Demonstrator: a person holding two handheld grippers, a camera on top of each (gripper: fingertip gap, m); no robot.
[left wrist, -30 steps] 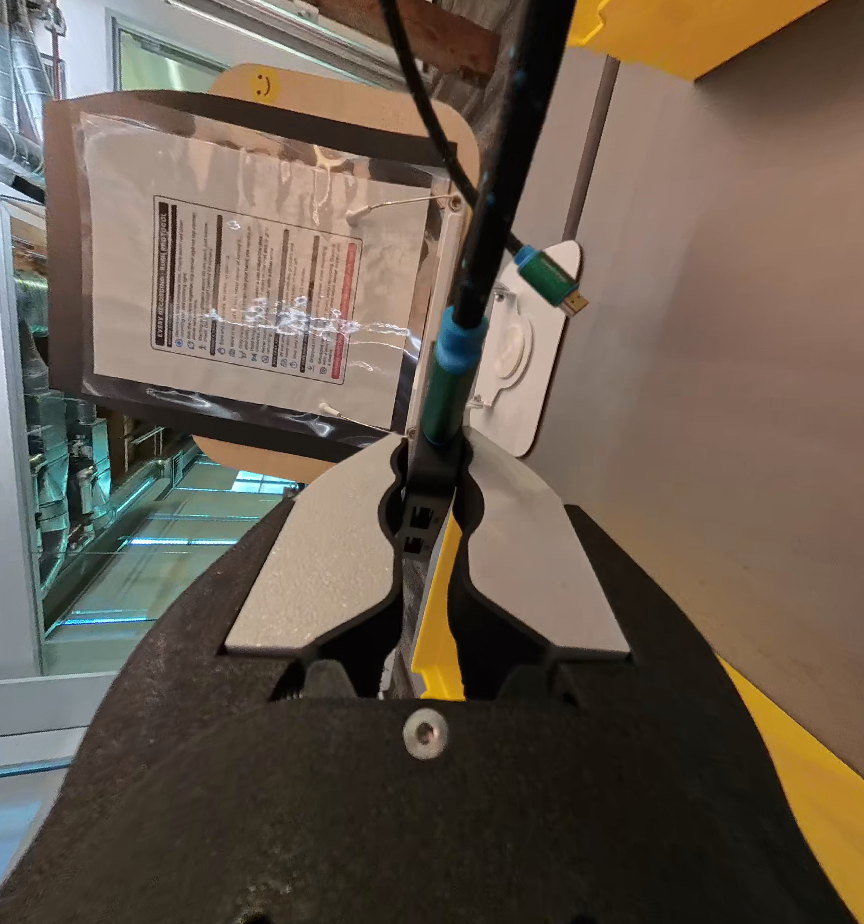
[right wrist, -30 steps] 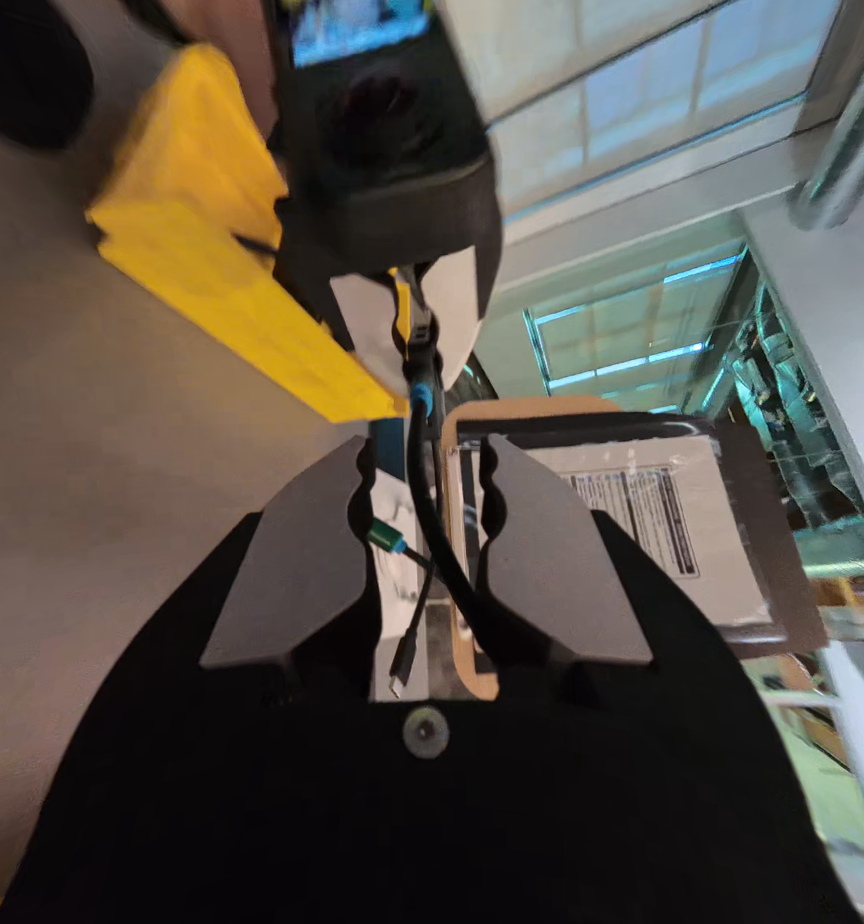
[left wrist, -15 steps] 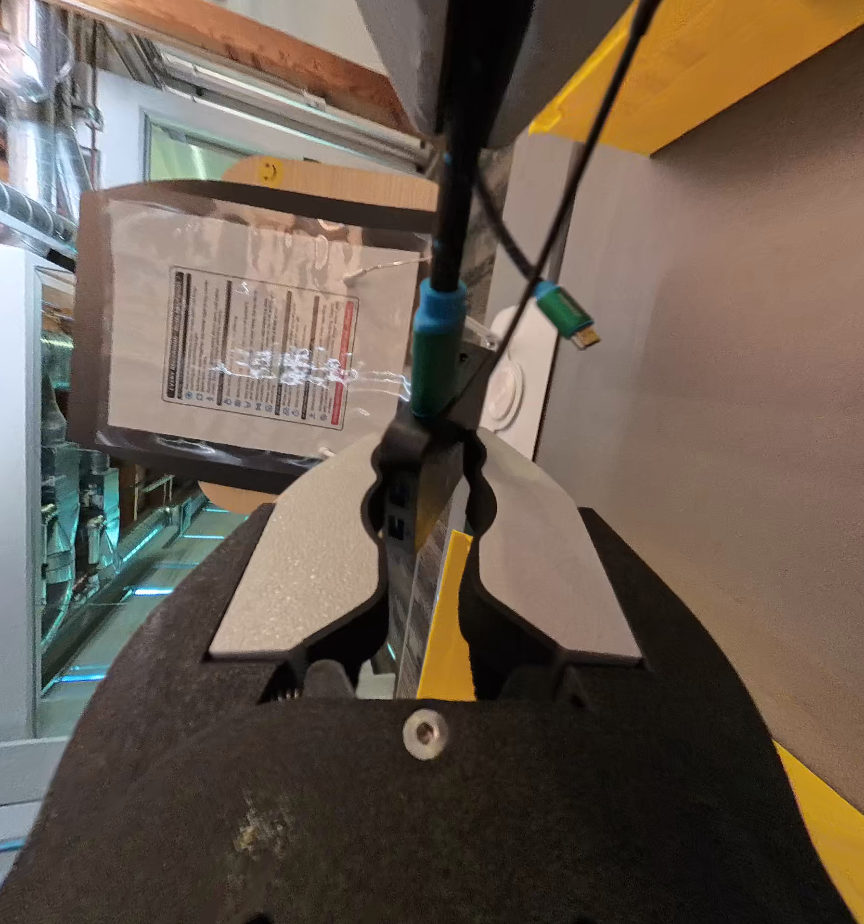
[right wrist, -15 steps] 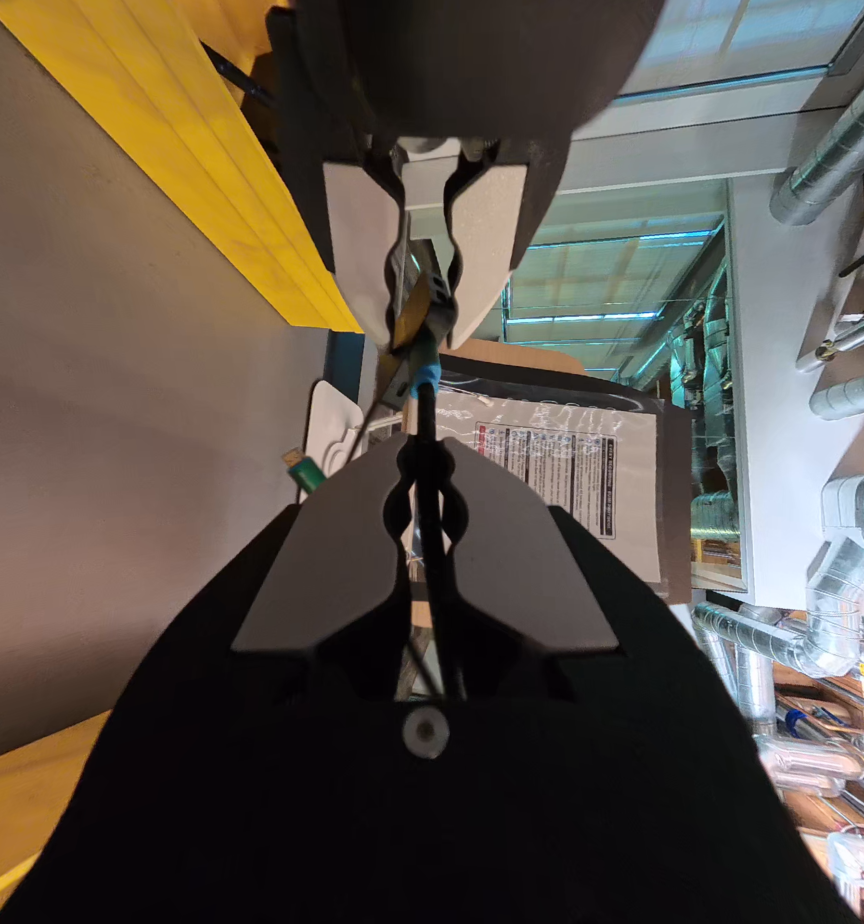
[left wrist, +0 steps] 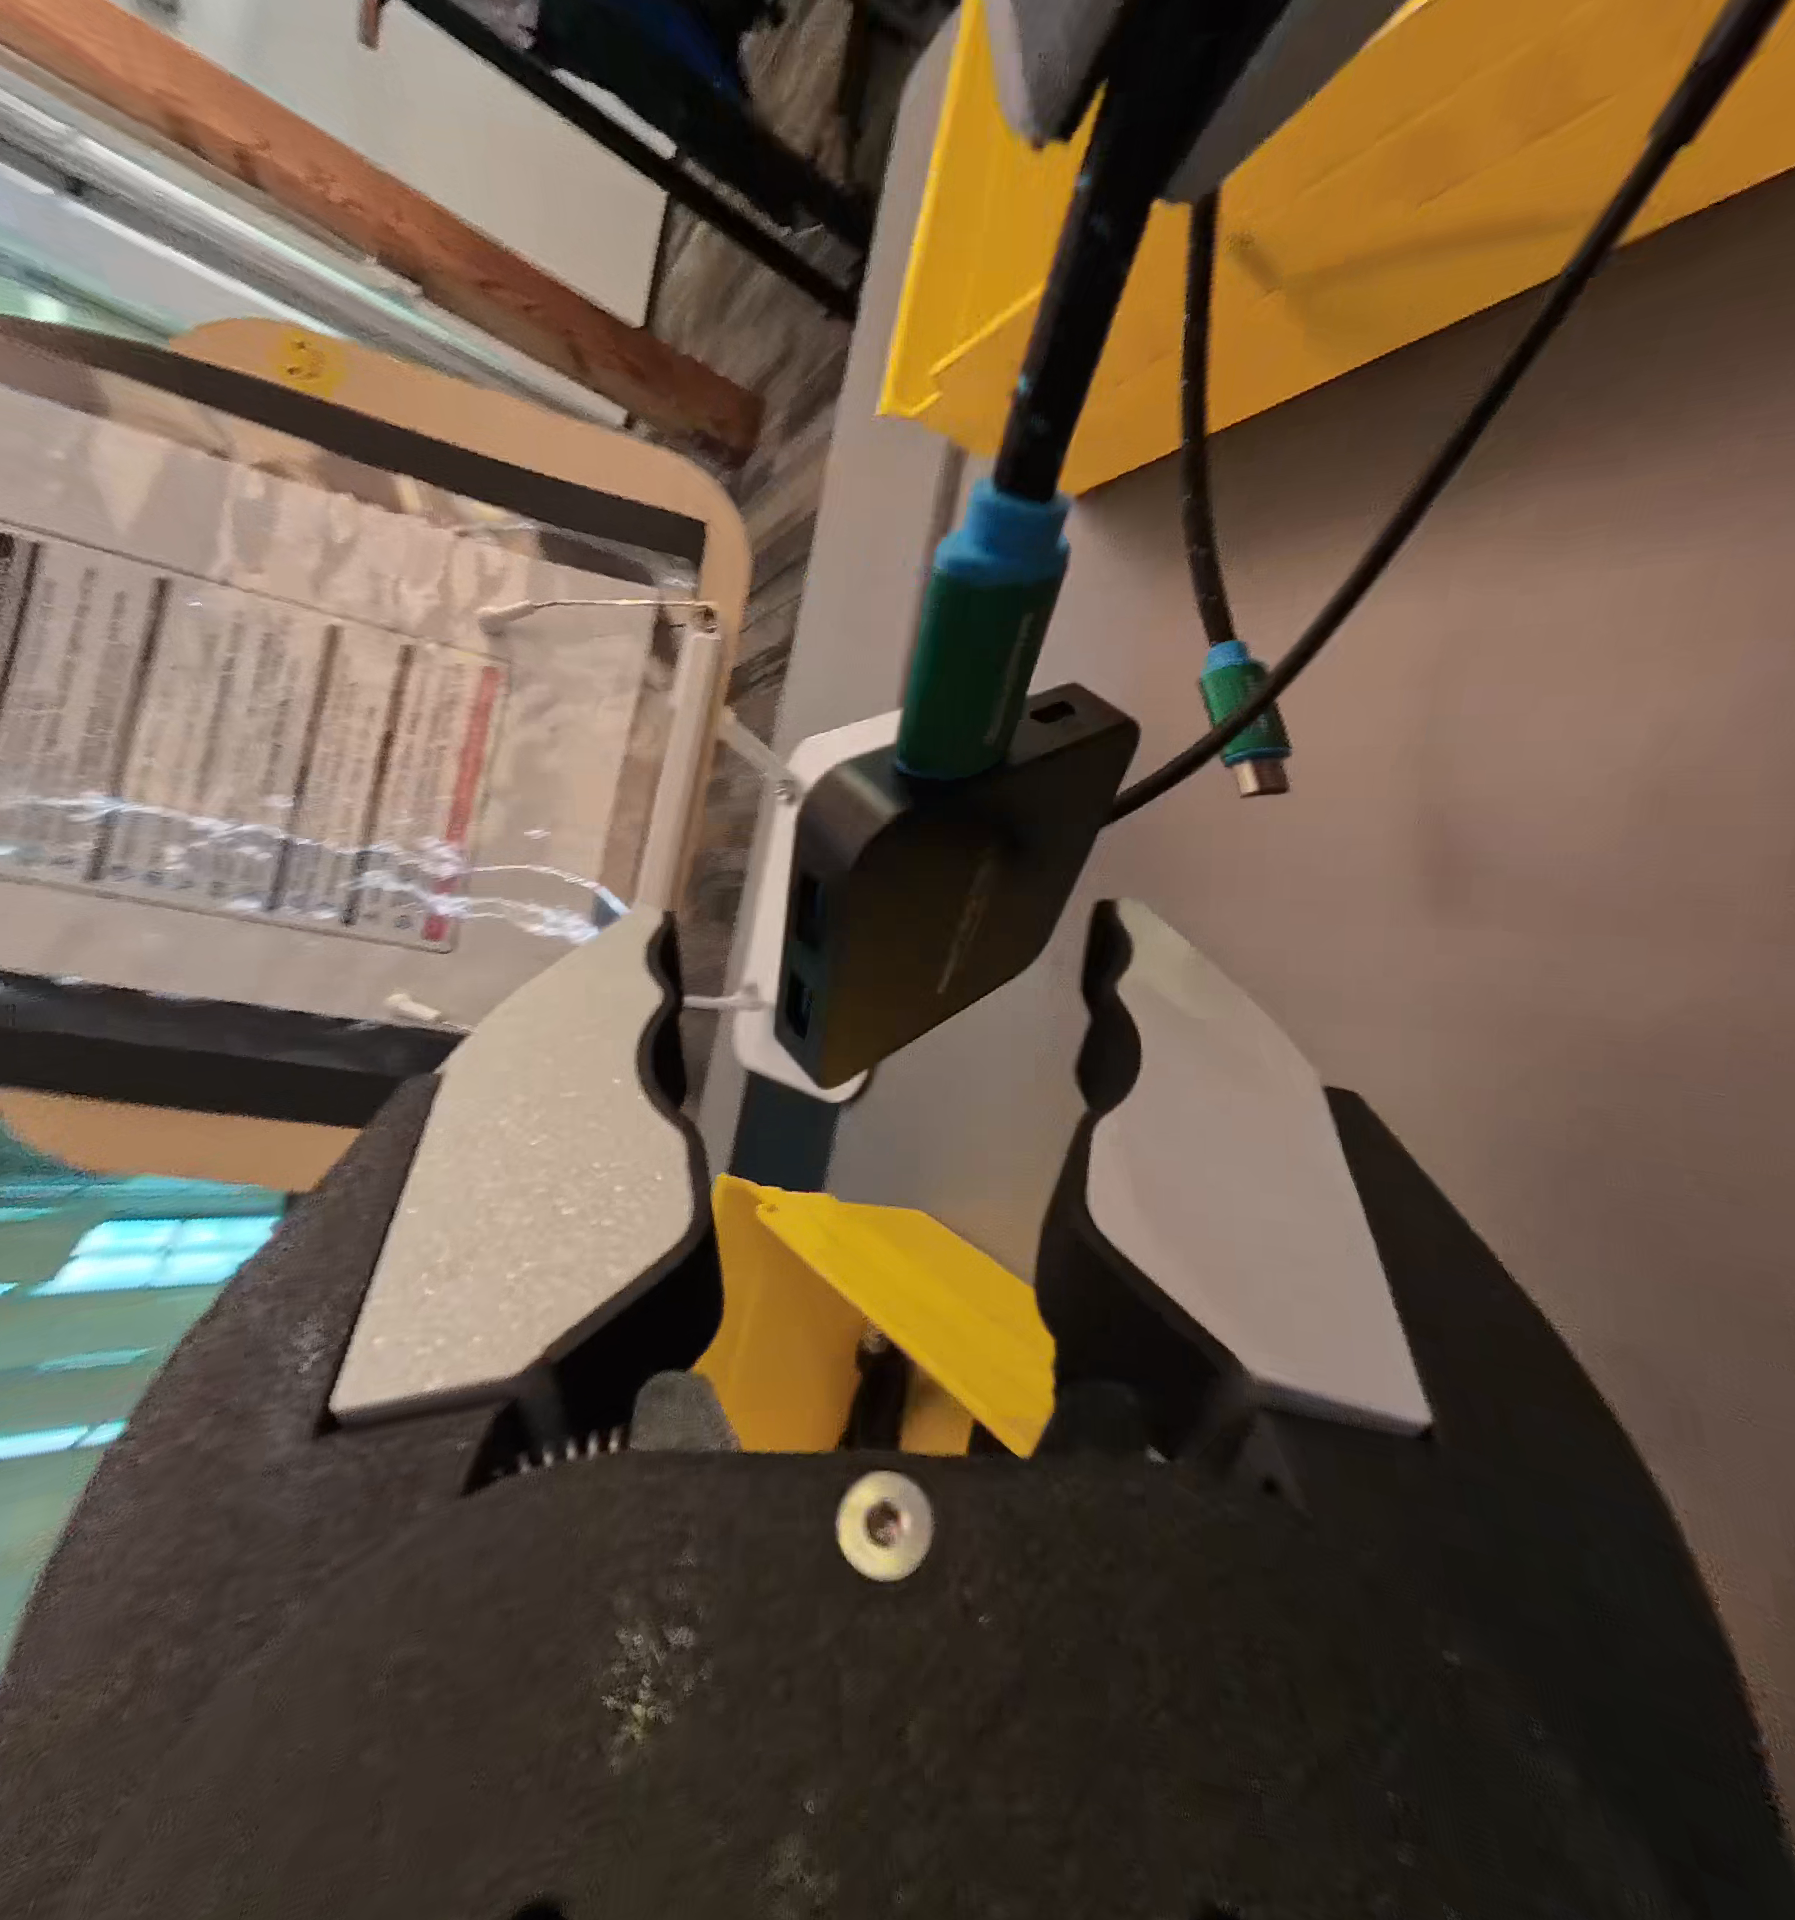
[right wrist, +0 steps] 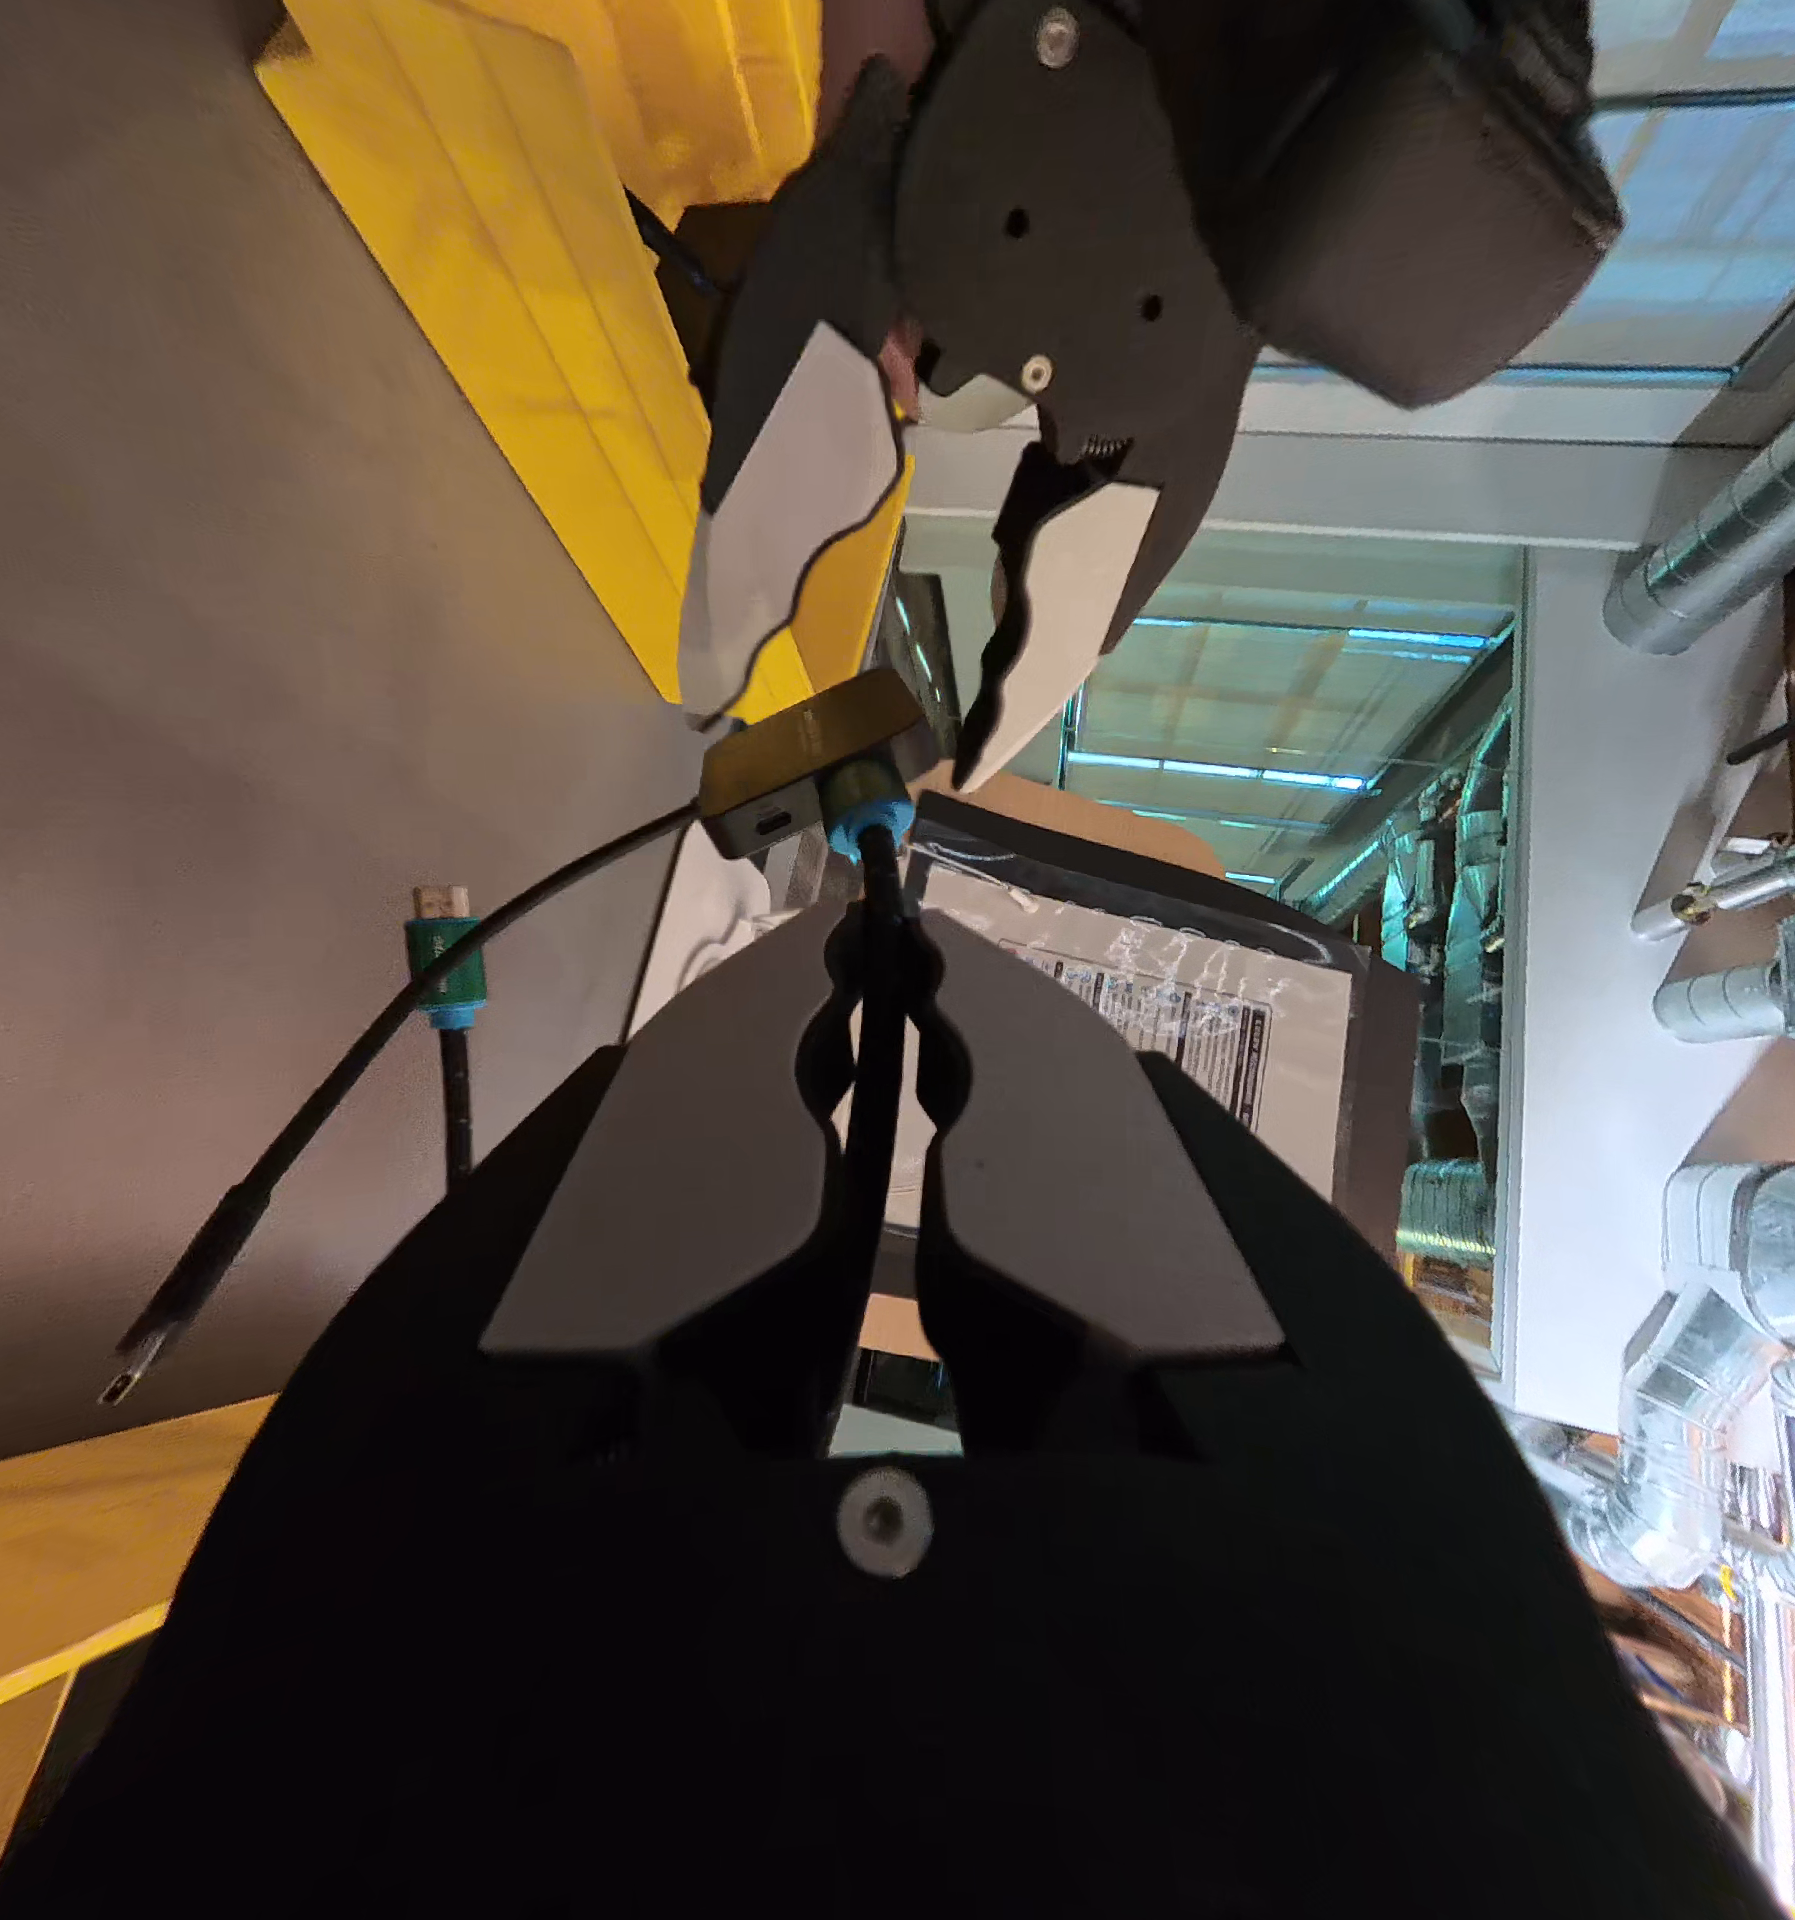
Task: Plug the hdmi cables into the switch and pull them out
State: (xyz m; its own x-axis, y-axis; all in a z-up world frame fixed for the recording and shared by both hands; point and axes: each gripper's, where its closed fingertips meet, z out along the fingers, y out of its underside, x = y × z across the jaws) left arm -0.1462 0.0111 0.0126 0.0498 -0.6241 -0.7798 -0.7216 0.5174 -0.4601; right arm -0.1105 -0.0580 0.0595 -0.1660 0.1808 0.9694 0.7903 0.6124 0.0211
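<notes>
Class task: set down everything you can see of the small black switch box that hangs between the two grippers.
The switch is a flat black box with rounded corners, matt, tilted in mid-air. Two ports show on one narrow edge, another on the top edge. A green plug with a blue collar sits in it; a thin black lead leaves its side. The left gripper stands open around it, not touching.

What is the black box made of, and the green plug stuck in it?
The switch looks like smooth black plastic or coated metal; its flat face has a dull sheen. The HDMI plug seems green metal, satin and evenly shaded, with a blue rubbery collar.

Bright daylight frm windows, edges blurred, fisheye warp
</notes>
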